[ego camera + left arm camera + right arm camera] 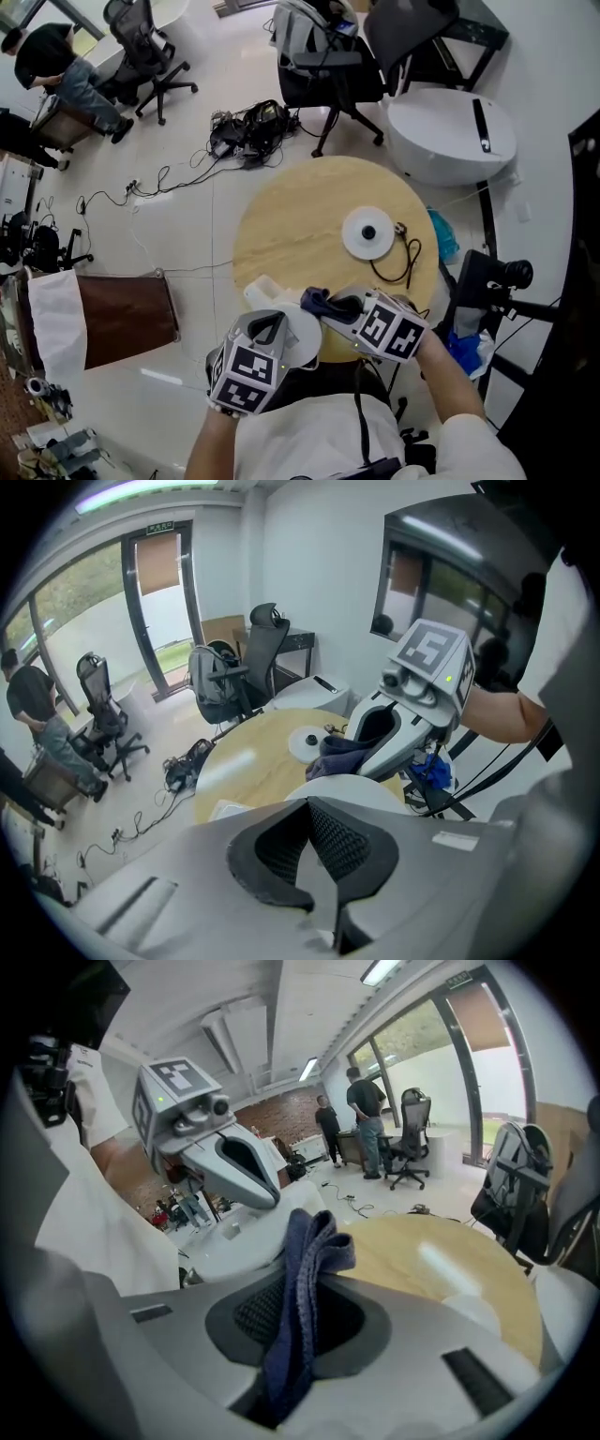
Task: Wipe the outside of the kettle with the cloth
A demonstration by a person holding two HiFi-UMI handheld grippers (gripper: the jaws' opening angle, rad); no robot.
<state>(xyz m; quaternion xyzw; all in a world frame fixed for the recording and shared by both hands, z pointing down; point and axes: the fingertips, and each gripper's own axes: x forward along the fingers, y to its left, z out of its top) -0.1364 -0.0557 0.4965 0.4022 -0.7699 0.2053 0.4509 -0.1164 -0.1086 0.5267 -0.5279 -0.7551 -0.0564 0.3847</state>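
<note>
The white kettle (302, 330) stands at the near edge of the round wooden table (291, 225), its spout (260, 289) pointing left. My left gripper (272, 328) comes down on it from above, jaws shut with a pale strip pinched between the pads (323, 855), apparently the handle; the kettle's white dome (361, 787) shows just beyond. My right gripper (339, 307) hangs at the kettle's right, shut on a dark blue cloth (319, 300) that sticks up folded from its jaws (300, 1326). The cloth (309, 1269) sits beside the kettle; contact is hidden.
The kettle's white round base (367, 232) with its black cord lies mid-table. A camera on a black stand (497, 277) and a blue bag (442, 236) are off the table's right edge. Office chairs (328, 75), floor cables (248, 127) and seated people (56, 66) are farther away.
</note>
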